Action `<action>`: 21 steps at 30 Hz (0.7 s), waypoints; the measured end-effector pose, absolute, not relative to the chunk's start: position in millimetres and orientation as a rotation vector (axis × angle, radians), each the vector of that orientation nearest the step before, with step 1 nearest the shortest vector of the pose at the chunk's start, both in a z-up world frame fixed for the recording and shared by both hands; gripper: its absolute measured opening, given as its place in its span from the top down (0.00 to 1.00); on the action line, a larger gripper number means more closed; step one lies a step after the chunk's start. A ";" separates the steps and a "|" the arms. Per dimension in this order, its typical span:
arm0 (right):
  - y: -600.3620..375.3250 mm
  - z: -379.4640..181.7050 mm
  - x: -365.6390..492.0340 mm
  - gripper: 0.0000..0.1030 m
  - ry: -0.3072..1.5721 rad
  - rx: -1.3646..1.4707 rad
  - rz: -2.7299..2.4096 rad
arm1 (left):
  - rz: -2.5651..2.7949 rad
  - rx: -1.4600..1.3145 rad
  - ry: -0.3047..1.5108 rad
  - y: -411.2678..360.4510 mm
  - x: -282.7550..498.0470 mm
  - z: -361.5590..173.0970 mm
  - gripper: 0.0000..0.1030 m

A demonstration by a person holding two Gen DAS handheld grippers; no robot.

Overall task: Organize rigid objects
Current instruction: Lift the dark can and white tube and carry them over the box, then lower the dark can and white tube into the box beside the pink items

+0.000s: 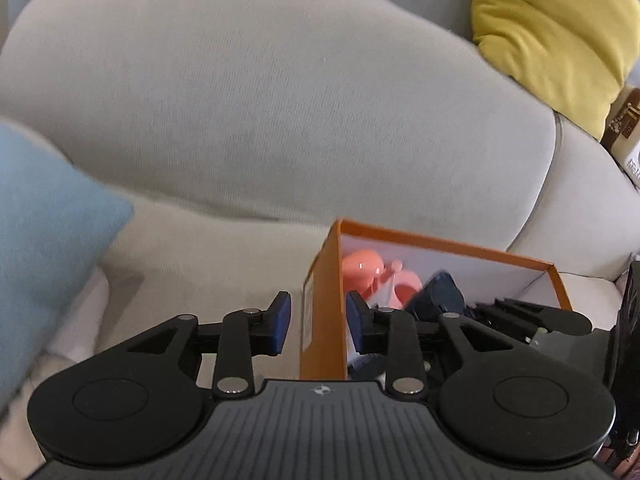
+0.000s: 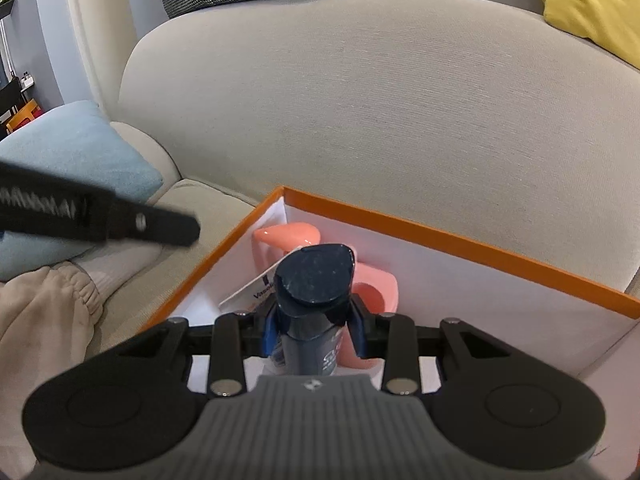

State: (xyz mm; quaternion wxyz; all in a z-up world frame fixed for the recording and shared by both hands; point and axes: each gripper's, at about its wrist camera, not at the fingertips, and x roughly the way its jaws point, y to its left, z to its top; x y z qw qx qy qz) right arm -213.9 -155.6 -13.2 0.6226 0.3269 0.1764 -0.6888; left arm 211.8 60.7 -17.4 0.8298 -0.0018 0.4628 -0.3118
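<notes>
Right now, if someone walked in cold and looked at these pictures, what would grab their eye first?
Probably the orange box on the beige sofa, white inside, with a glossy pink object in it. Next, the right gripper, shut on a dark blue bottle above the box's inside. The left gripper straddles the box's near wall, jaws open, and a yellow cushion glows on the sofa back.

Partial "Vaseli" lettering on the white tube (image 2: pixel 256 292) in the orange box (image 2: pixel 460 236).
</notes>
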 end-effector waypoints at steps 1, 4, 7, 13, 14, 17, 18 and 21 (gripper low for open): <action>-156.8 -13.3 -213.4 0.65 0.401 0.751 -1.581 | -0.663 -0.020 1.003 61.2 213.6 -19.6 0.74; -161.1 -12.6 -209.0 0.65 0.401 0.741 -1.578 | -0.683 -0.041 1.033 61.1 215.1 -21.5 0.76; -157.8 -11.4 -202.8 0.65 0.425 0.696 -1.577 | -0.688 -0.032 1.031 60.5 214.9 -21.2 0.76; -156.7 -13.1 -200.8 0.65 0.492 0.688 -1.564 | -0.704 -0.029 1.041 59.2 215.2 -21.6 0.76; -156.5 -12.8 -201.4 0.64 0.496 0.690 -1.563 | -0.707 -0.027 1.041 59.2 214.4 -21.5 0.76; -157.3 -11.3 -203.8 0.55 0.493 0.700 -1.569 | -0.714 -0.025 1.047 59.1 213.5 -23.2 0.76; -158.0 -10.3 -204.3 0.52 0.492 0.703 -1.570 | -0.716 -0.024 1.050 58.9 212.9 -23.9 0.78; -153.7 -9.6 -208.5 0.49 0.499 0.736 -1.564 | -0.722 -0.026 1.054 59.5 212.2 -24.1 0.82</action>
